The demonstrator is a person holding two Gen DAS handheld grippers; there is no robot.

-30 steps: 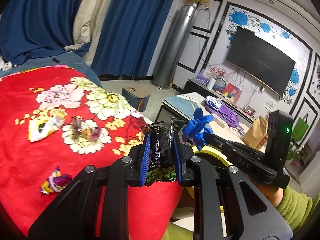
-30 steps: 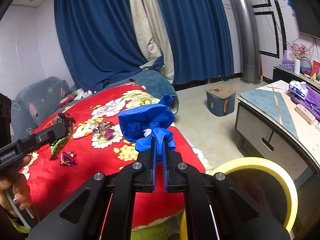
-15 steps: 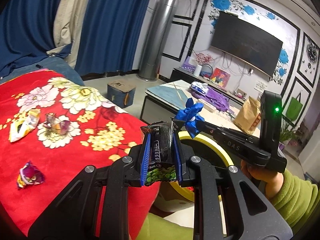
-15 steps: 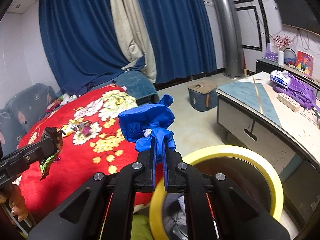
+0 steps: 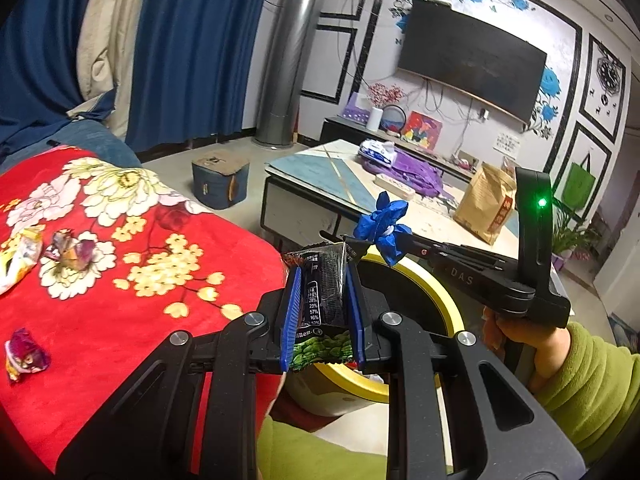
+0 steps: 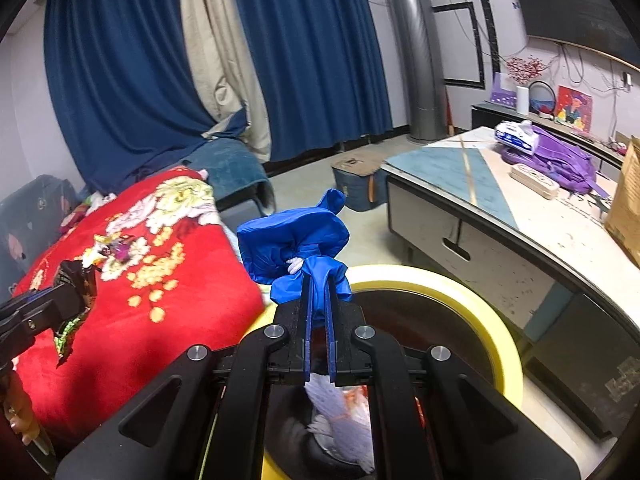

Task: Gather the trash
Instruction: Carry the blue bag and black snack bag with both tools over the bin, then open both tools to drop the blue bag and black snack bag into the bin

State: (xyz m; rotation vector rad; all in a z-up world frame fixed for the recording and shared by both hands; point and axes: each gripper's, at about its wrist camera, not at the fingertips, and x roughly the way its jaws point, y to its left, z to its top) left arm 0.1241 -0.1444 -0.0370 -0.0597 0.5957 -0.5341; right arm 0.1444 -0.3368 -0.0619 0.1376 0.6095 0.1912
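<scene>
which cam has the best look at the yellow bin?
Right wrist. The yellow bin shows most of its rim and the trash inside, just below the right gripper pinching the blue glove. In the left wrist view the bin is only part of its rim, behind the left gripper and its snack wrapper.

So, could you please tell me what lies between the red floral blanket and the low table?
The yellow-rimmed trash bin stands in that gap, between the red floral blanket and the low table. The right wrist view shows it best.
</scene>
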